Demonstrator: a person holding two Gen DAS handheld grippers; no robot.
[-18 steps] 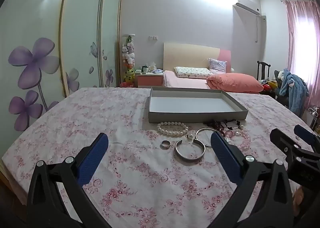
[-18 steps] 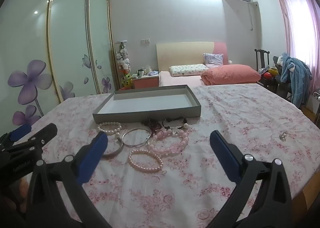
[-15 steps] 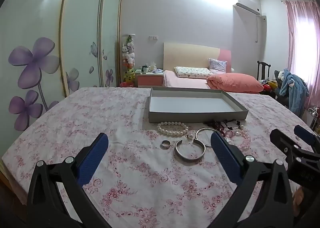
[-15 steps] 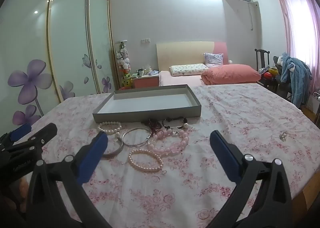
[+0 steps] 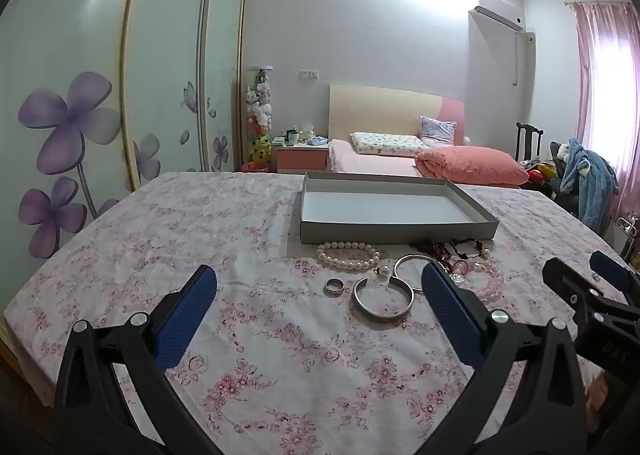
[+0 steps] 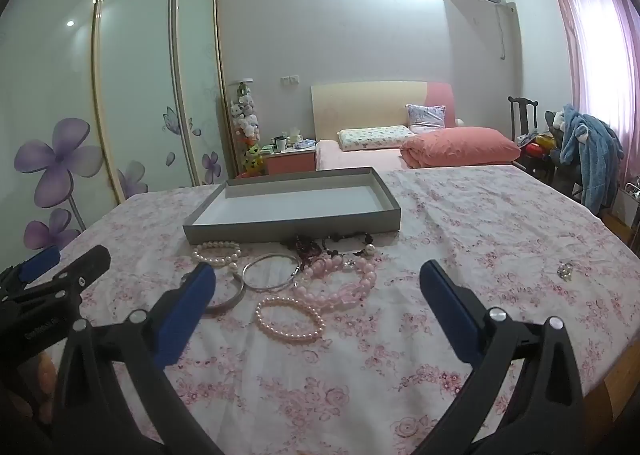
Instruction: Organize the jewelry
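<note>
A shallow grey box (image 5: 396, 231) (image 6: 296, 229) lies empty on the flowered tablecloth. In front of it sits a cluster of jewelry: a white pearl bracelet (image 5: 347, 256) (image 6: 216, 251), a silver ring (image 5: 334, 287), an open silver cuff (image 5: 382, 301), a thin silver bangle (image 6: 272, 277), dark red beads (image 6: 306, 249), pink bead strands (image 6: 344, 281) and a pale pink pearl bracelet (image 6: 290, 319). My left gripper (image 5: 320, 295) is open, held short of the ring and cuff. My right gripper (image 6: 316, 295) is open, hovering just short of the pink pearl bracelet.
A small sparkly piece (image 6: 565, 270) lies alone far right on the cloth. The table edge (image 6: 612, 371) curves near at the lower right. Behind stand a bed (image 5: 400, 159), a wardrobe (image 5: 80, 103) and a chair with clothes (image 6: 588, 159).
</note>
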